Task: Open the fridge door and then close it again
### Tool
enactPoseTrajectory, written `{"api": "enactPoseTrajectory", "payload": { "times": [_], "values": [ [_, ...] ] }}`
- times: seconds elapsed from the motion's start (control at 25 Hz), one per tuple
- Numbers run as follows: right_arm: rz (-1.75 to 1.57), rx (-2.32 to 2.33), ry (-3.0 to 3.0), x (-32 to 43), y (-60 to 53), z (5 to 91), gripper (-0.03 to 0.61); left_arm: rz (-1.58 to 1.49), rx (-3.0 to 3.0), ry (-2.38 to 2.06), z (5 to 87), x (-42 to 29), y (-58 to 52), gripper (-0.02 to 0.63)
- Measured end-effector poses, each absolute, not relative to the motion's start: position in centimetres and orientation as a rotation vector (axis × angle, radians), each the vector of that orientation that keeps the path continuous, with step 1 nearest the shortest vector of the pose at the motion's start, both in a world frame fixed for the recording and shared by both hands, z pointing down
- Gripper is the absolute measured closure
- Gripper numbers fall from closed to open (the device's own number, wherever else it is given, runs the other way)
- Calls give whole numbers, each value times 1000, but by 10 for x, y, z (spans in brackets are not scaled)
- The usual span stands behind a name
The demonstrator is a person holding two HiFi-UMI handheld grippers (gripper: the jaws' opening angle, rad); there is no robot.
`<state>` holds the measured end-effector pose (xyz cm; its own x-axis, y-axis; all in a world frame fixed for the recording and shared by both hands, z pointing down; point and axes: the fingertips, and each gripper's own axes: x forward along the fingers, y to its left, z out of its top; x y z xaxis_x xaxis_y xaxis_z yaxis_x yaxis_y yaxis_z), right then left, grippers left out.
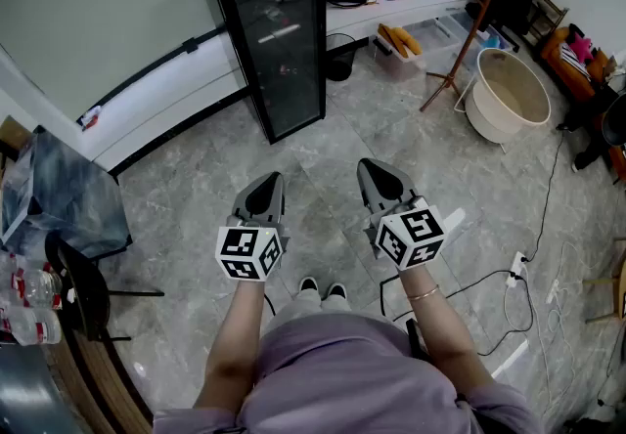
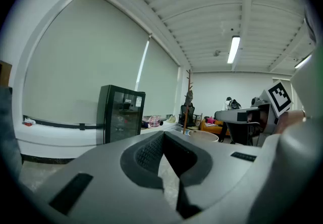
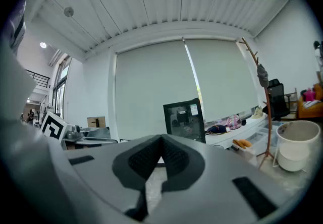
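A black fridge (image 1: 271, 31) with a glass door stands against the far wall, its door closed. It shows small and far off in the left gripper view as the fridge (image 2: 121, 114), and in the right gripper view as the fridge (image 3: 184, 118). My left gripper (image 1: 265, 183) and right gripper (image 1: 375, 171) hover side by side over the grey floor, well short of the fridge, both pointing toward it. Each is shut with nothing between its jaws, as the left gripper (image 2: 163, 135) and right gripper (image 3: 161, 140) views show.
A low white ledge (image 1: 176, 95) runs along the wall behind the fridge. A coat stand (image 1: 468, 36) and a large beige tub (image 1: 509, 93) stand to the right. A black chair (image 1: 83, 290) and a table edge with bottles (image 1: 29, 295) sit at left. Cables (image 1: 509, 281) lie on the floor at right.
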<state>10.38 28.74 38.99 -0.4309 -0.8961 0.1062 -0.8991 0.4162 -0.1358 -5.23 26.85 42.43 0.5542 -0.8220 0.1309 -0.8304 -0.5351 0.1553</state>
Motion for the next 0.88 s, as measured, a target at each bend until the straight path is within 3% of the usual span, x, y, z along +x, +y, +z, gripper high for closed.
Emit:
{"api": "enactPoseTrajectory", "payload": {
  "times": [0.48,0.72,0.88],
  "values": [
    [268,1638,-2640,115,280,395,557,43,2507,-1450,430,-57,263,596],
    [306,1615,-2637,122,266,402,366,8,2461,-1500,429,-67,249,422],
    [361,1613,-2622,126,248,413,274,7,2436,-1532,434,-74,229,352]
  ]
}}
